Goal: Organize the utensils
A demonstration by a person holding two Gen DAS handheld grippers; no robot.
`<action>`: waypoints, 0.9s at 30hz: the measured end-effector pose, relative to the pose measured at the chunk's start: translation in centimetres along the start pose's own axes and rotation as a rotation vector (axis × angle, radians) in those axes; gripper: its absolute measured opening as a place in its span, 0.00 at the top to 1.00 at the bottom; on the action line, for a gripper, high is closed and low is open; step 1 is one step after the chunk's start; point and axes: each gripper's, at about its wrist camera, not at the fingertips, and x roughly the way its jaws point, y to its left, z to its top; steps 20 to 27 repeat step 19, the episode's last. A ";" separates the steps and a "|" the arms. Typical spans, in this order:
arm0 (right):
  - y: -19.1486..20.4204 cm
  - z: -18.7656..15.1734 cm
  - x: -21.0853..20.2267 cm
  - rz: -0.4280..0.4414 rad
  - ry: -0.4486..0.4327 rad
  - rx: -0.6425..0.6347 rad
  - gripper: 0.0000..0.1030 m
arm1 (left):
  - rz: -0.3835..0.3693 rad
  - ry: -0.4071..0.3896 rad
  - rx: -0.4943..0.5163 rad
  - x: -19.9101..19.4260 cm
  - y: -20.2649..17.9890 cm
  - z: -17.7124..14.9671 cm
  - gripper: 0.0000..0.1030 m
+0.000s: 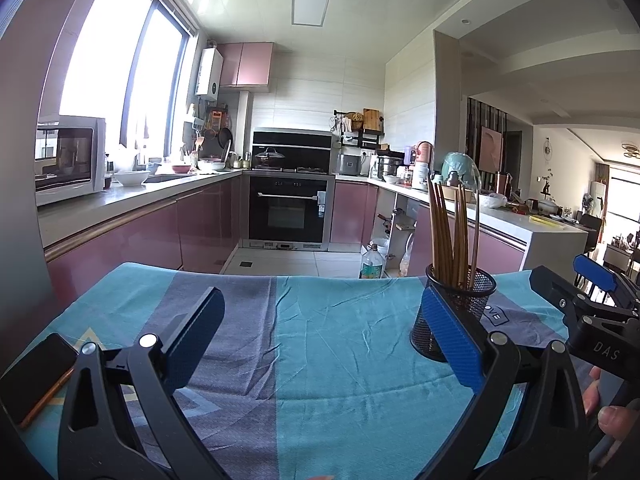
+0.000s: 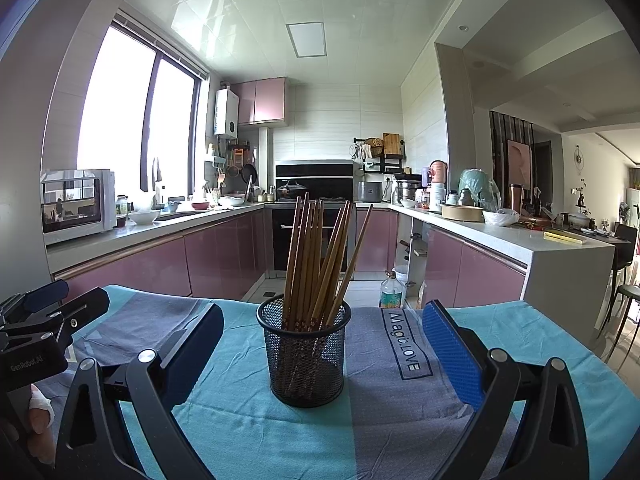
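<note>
Standing upright on the blue-and-grey cloth (image 2: 248, 432), the black mesh cup (image 2: 307, 356) holds a bundle of brown chopsticks (image 2: 316, 260) that fan out above its rim. Nearer the camera than the cup, the right gripper (image 2: 320, 360) has its jaws spread wide to either side of the cup without touching it, while the left gripper (image 1: 320, 344), to the cup's left, is likewise spread and grips nothing. Farther left of the cup, a dark phone (image 1: 36, 376) lies at the cloth's edge.
</note>
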 end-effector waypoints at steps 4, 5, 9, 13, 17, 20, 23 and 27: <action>-0.1 -0.1 0.1 0.002 0.005 0.006 0.07 | 0.004 -0.004 0.002 0.0 0.0 0.0 0.06; -0.1 -0.1 0.1 0.004 0.006 0.007 0.07 | 0.002 -0.006 0.003 -0.1 -0.1 0.0 0.06; -0.2 -0.2 0.3 0.011 0.011 0.010 0.07 | 0.008 -0.009 0.017 -0.1 -0.3 0.0 0.06; -0.6 -0.2 0.8 0.036 0.047 0.014 0.07 | 0.007 0.021 0.017 0.4 -0.4 -0.2 0.06; -3.2 -0.7 2.8 0.040 0.178 0.026 0.07 | 0.009 0.108 -0.010 2.1 0.7 -0.4 0.06; -6.0 -1.5 4.8 0.015 0.290 0.059 0.07 | 0.032 0.164 -0.012 3.4 1.5 -0.7 0.06; -6.0 -1.5 4.8 0.015 0.290 0.059 0.07 | 0.032 0.164 -0.012 3.4 1.5 -0.7 0.06; -6.0 -1.5 4.8 0.015 0.290 0.059 0.07 | 0.032 0.164 -0.012 3.4 1.5 -0.7 0.06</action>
